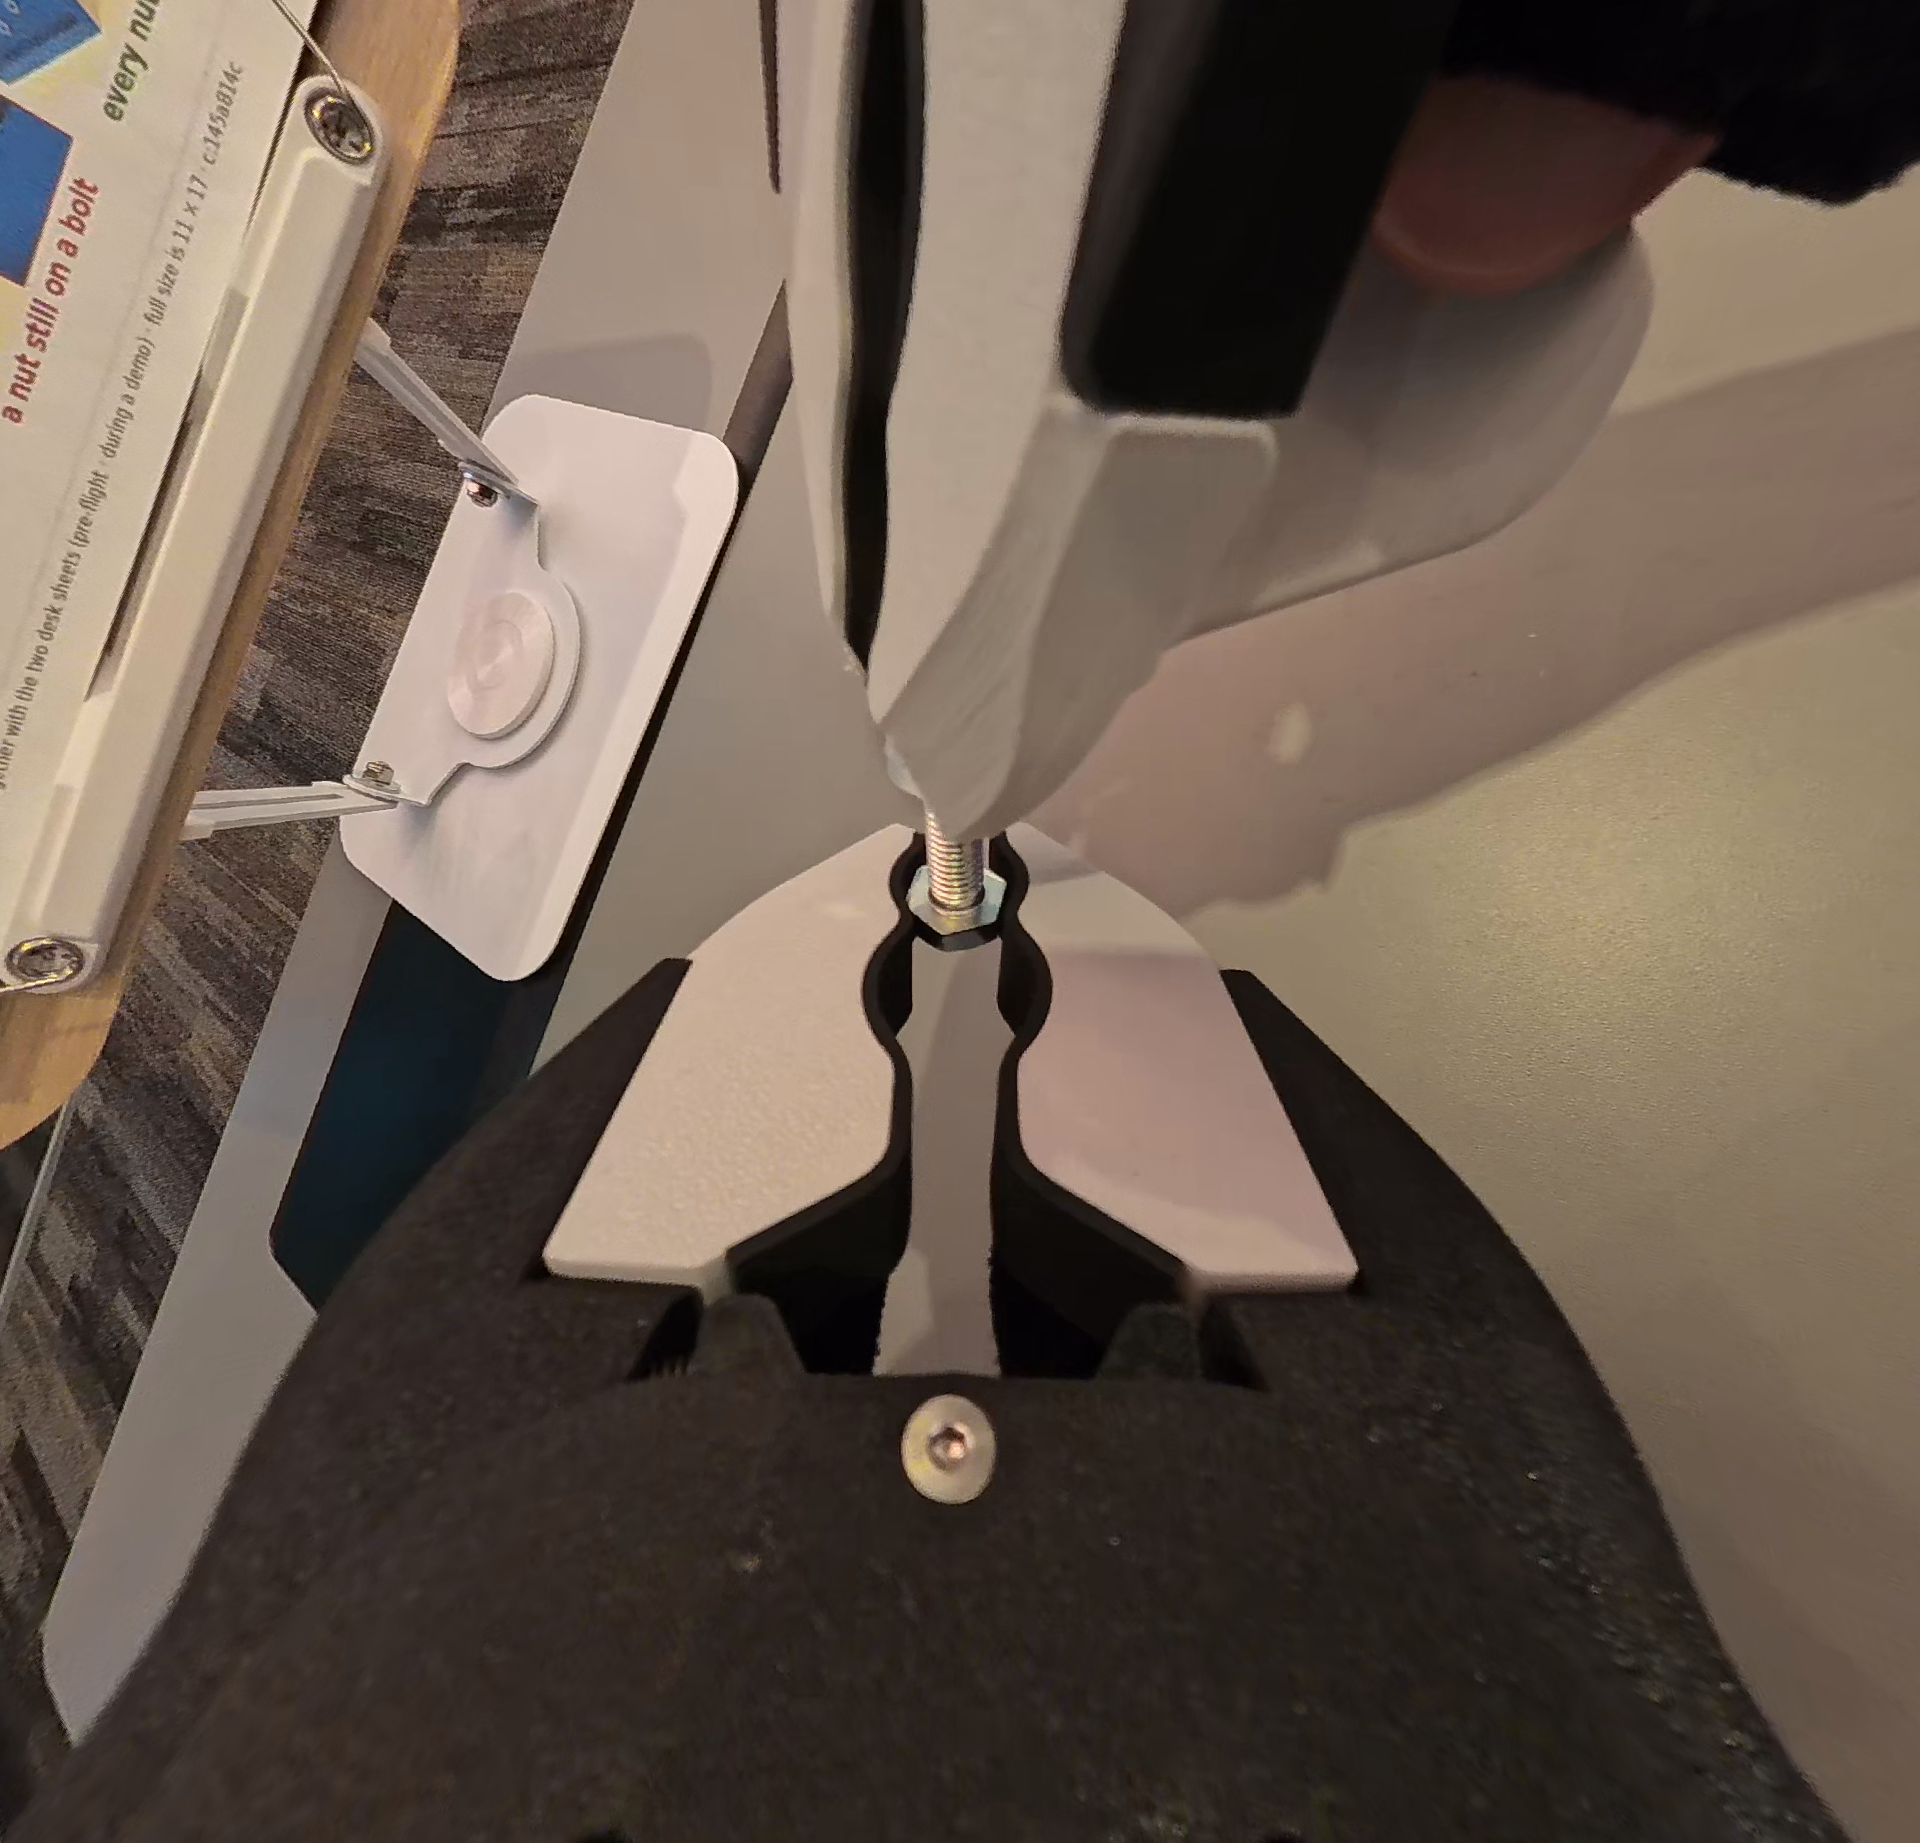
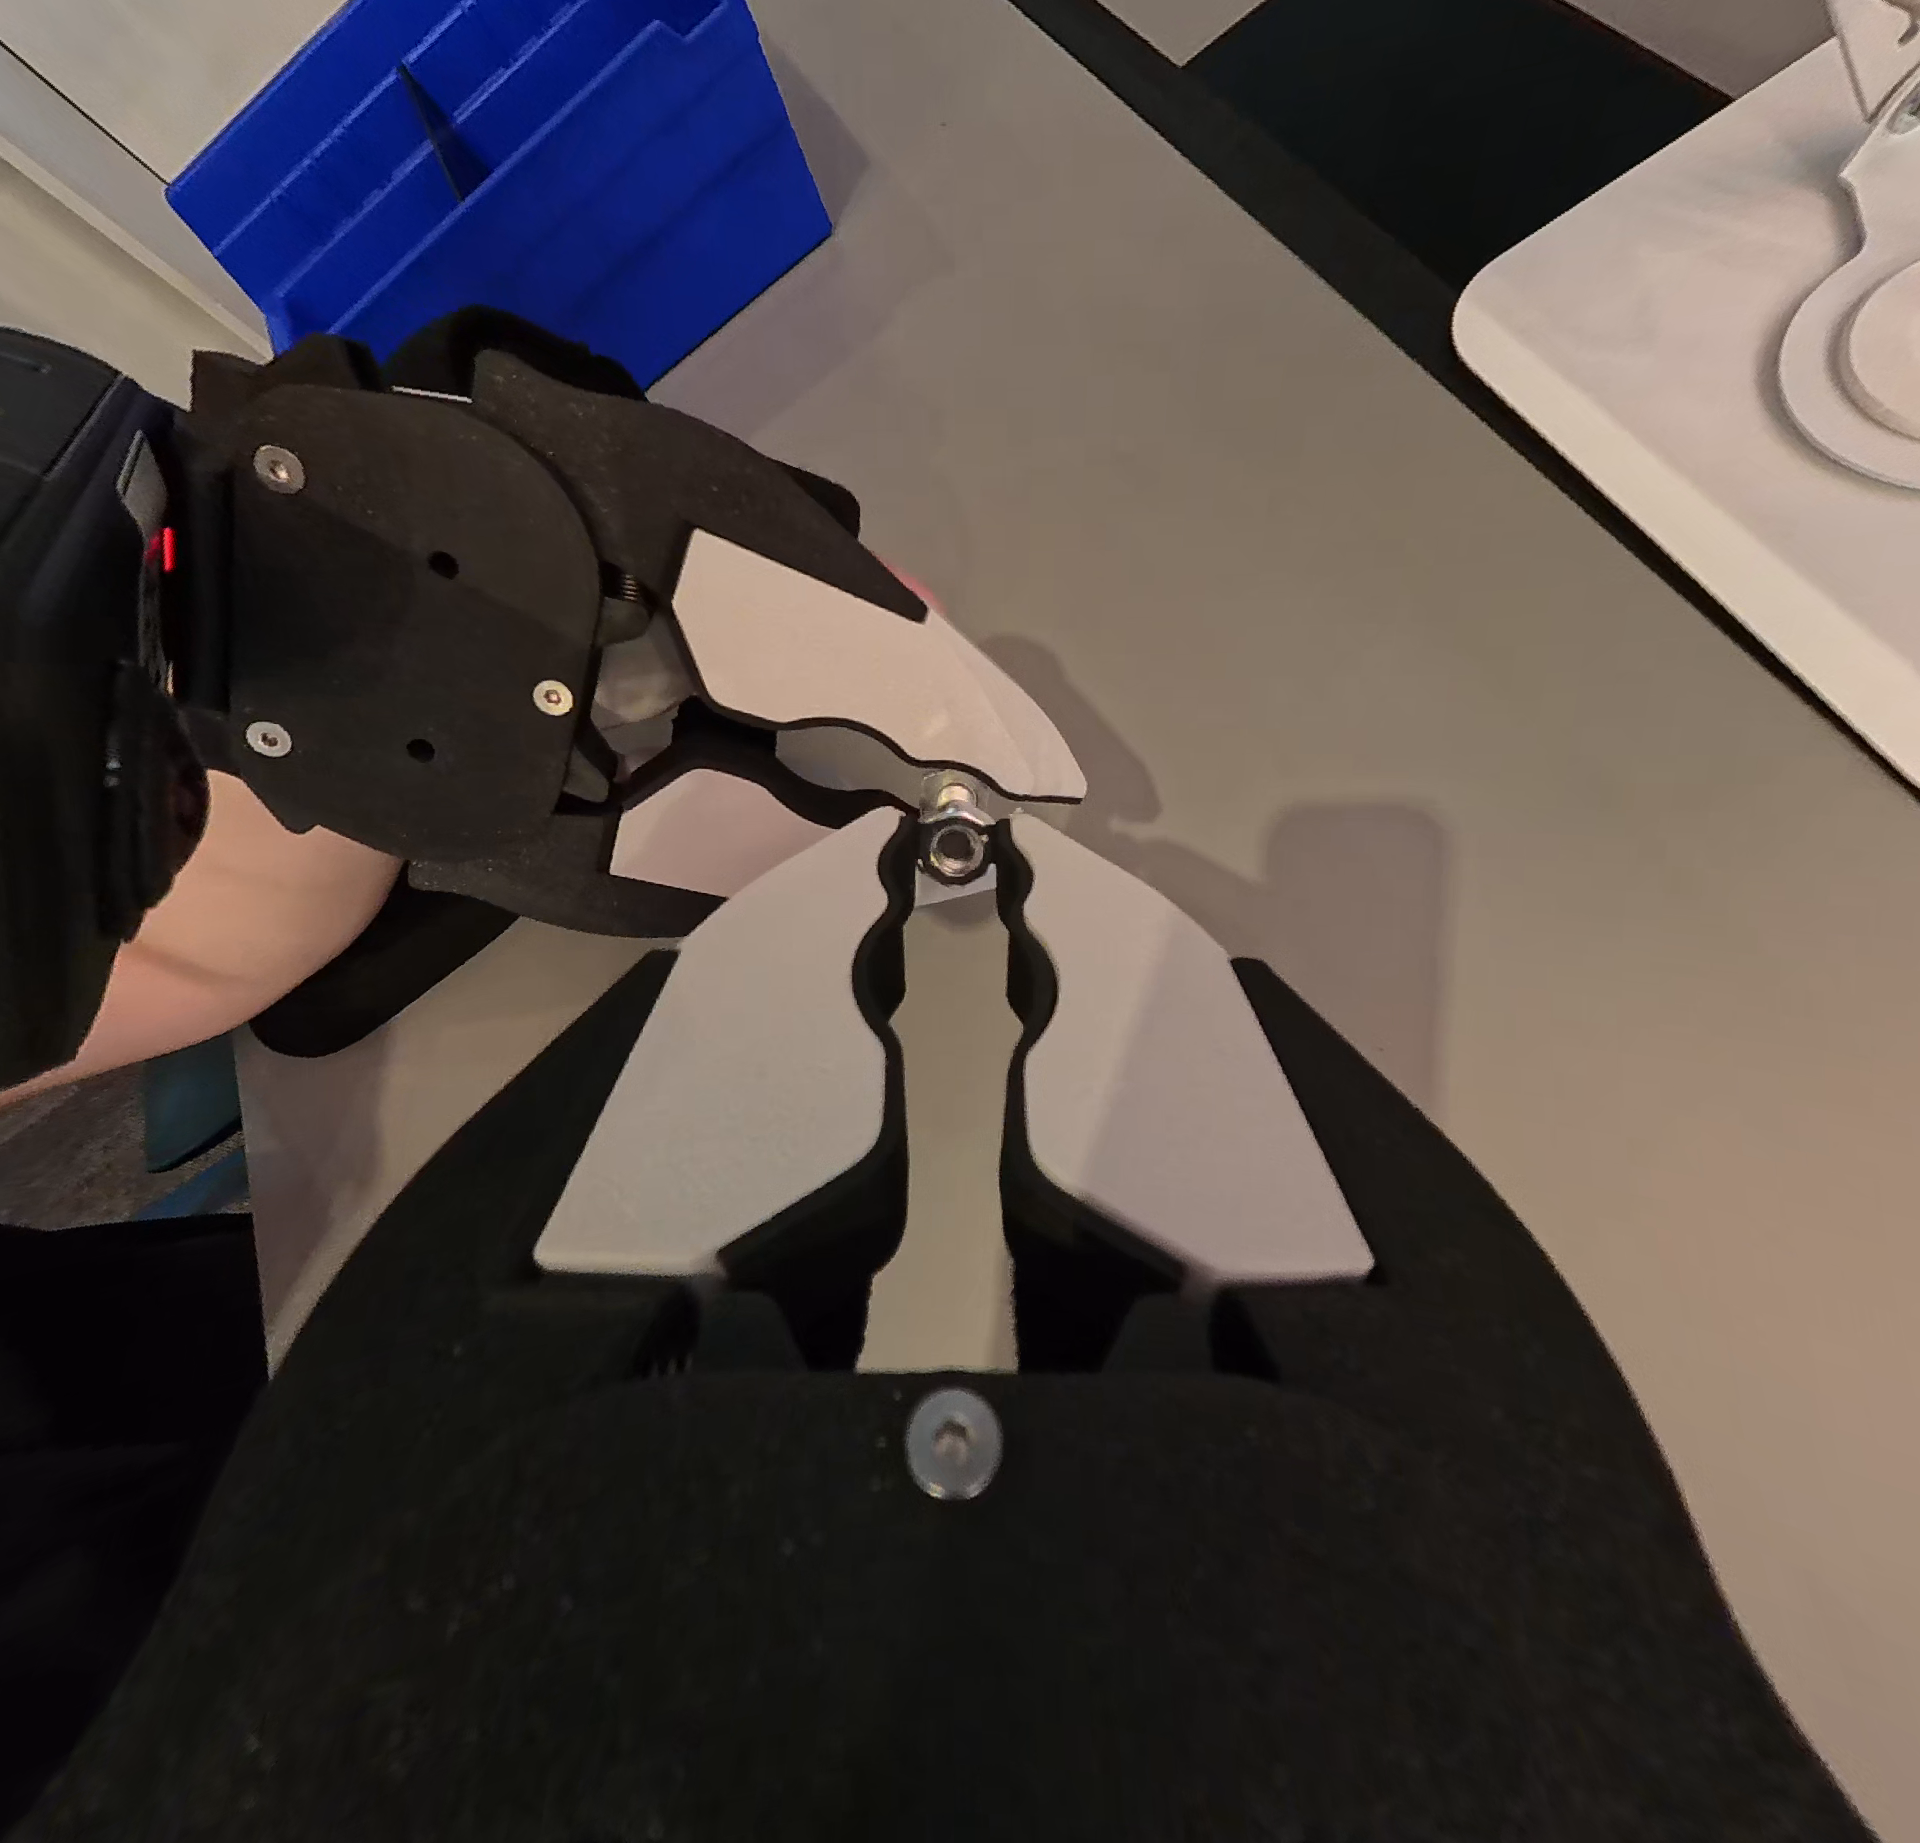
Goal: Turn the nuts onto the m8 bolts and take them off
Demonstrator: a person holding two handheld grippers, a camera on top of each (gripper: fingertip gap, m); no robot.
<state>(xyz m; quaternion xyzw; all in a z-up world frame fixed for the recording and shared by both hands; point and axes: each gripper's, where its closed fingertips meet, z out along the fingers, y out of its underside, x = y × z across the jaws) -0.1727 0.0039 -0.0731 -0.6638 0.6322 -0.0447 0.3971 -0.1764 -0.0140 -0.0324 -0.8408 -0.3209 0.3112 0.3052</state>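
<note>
Left wrist view has the left gripper (image 1: 953, 905) in the centre of the frame, its two white fingers (image 1: 769, 1045) clenched on a small silver nut (image 1: 954, 910) held in the notch near their tips. A threaded bolt (image 1: 943, 853) passes through the nut and rises out of it toward the top of the frame, where its upper end disappears between the white fingers of the right gripper (image 1: 940, 791), which comes down from above. A thumb tip (image 1: 1455, 224) presses on that gripper's body at upper right. Along the left edge stands a wooden board (image 1: 384, 131) carrying a printed sheet, with a white base plate (image 1: 613, 650) beside it on the grey table (image 1: 1610, 962).

Right wrist view looks straight along the bolt: the right gripper (image 2: 951, 858) sits in the centre, its fingers (image 2: 1143, 1024) clamped on the bolt's round socket head (image 2: 951, 846), seen end-on between their tips. Just above it, touching, the nut (image 2: 948, 794) sits in the tips of the left gripper (image 2: 961, 791), which reaches in from the left edge with its black body and a bare wrist (image 2: 239, 920) behind it. A blue bin (image 2: 520, 152) stands at upper left on the table (image 2: 1247, 546), and the white base plate (image 2: 1662, 422) lies at upper right.
</note>
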